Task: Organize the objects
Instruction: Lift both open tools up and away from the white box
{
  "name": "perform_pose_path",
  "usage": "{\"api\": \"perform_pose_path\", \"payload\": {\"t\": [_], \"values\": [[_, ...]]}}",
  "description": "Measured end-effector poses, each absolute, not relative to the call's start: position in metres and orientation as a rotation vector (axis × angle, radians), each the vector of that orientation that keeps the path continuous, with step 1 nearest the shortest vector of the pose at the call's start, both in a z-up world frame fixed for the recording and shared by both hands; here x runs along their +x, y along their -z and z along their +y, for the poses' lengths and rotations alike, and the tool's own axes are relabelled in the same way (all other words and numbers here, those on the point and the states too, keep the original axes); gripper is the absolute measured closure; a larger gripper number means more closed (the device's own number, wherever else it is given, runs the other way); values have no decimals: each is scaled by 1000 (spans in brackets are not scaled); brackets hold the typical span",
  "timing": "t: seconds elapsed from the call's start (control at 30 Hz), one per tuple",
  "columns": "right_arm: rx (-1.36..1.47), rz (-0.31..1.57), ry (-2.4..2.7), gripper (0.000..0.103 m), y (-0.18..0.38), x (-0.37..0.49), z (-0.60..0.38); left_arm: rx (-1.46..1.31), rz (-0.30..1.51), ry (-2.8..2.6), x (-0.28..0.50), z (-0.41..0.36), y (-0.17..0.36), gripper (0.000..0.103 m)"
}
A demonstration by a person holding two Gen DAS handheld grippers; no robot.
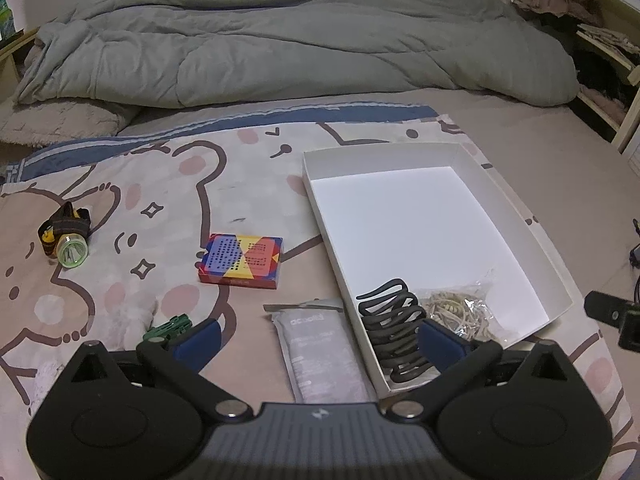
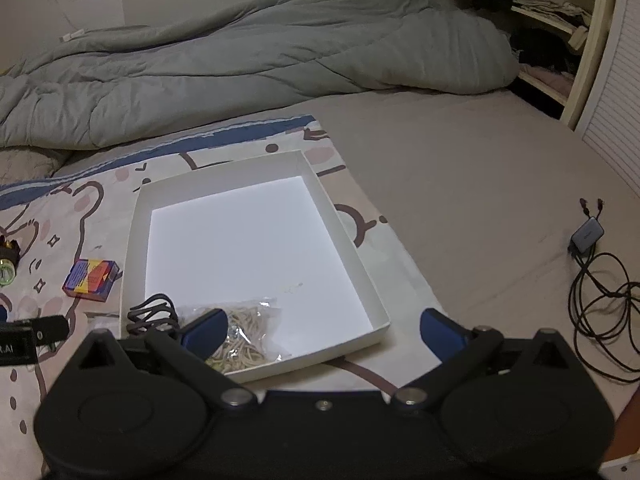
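A shallow white box (image 1: 516, 216) (image 2: 344, 216) lies on the patterned bed sheet. In its near corner sit a black wavy coil (image 1: 394, 332) (image 2: 152, 314) and a clear bag of rubber bands (image 1: 460, 308) (image 2: 244, 332). Left of the box lie a grey pouch (image 1: 320, 352), a colourful small box (image 1: 241, 261) (image 2: 91, 276), a green clip (image 1: 168, 326) and a headlamp (image 1: 66, 236) (image 2: 7, 266). My left gripper (image 1: 320, 338) is open above the pouch and the box corner. My right gripper (image 2: 324, 330) is open over the box's near edge. Both hold nothing.
A grey quilt (image 1: 280, 52) (image 2: 240, 60) lies bunched across the far side of the bed. A small adapter with a black cable (image 2: 600, 280) rests on the plain sheet at the right. Shelves (image 2: 560, 40) stand at the far right.
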State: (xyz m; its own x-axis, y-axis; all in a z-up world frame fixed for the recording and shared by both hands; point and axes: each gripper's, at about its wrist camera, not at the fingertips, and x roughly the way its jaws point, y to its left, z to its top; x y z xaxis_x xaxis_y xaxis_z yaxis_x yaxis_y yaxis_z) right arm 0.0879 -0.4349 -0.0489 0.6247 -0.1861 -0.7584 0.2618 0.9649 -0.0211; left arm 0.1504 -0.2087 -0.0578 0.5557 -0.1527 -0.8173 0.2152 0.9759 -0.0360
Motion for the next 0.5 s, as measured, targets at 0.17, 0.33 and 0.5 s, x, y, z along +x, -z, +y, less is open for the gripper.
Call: {"api": "perform_pose_path", "payload": {"t": [0.17,0.33,0.5], "values": [[90,843,247,0,50,88,-428,69,947,220,149,-202,55,0],[88,815,243,0,44,90,-418,69,933,206,149,-190,52,0],[90,807,228,0,42,93,-406,54,927,177,149,-168,48,0]]}}
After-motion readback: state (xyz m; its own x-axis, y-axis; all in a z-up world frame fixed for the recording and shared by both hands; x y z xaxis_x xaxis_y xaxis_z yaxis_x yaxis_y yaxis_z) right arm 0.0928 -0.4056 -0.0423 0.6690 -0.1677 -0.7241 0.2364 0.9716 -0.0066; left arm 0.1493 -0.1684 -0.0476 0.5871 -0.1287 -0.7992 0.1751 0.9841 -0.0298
